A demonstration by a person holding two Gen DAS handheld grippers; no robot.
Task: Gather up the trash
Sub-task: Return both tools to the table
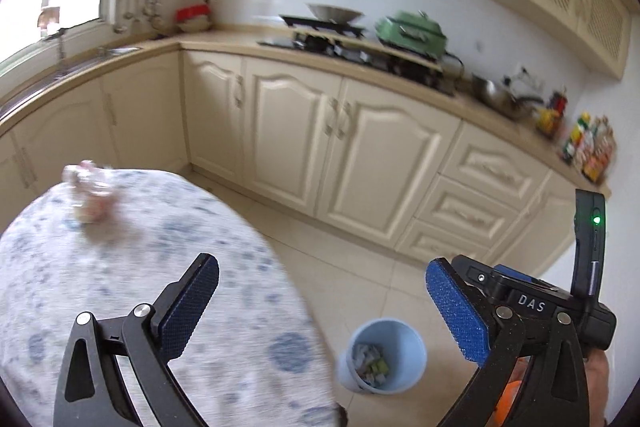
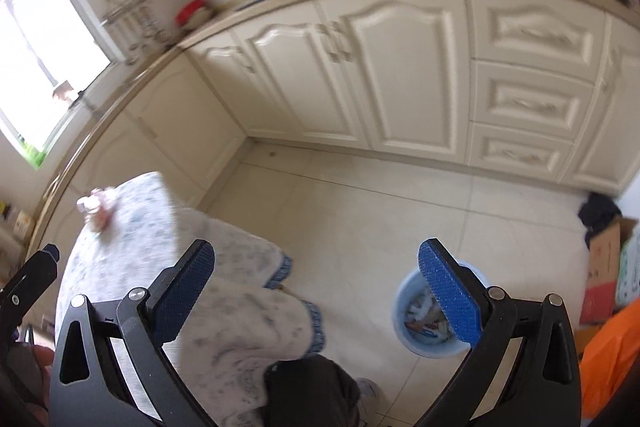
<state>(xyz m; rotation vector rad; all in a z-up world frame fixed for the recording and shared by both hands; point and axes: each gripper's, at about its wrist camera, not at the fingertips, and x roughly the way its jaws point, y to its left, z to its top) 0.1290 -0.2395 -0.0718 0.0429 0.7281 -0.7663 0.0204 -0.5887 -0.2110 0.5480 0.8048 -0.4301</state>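
A light blue bin [image 1: 382, 355] with crumpled paper scraps inside stands on the tiled floor beside the table; it also shows in the right wrist view [image 2: 430, 311]. My left gripper [image 1: 320, 303] is open and empty, held above the table's right edge. My right gripper [image 2: 316, 291] is open and empty, high above the floor, its right finger over the bin; its body [image 1: 536, 303] shows in the left wrist view. A blurred pinkish clump of wrappers [image 1: 90, 199] lies at the table's far end, also in the right wrist view [image 2: 98, 209].
A table with a white and blue patterned cloth [image 1: 132, 287] fills the lower left. Cream kitchen cabinets [image 1: 340, 131] with a stove and pots line the walls. Cardboard boxes [image 2: 608, 267] and an orange bag [image 2: 612, 359] sit at the right. The person's dark-trousered leg [image 2: 312, 387] is below.
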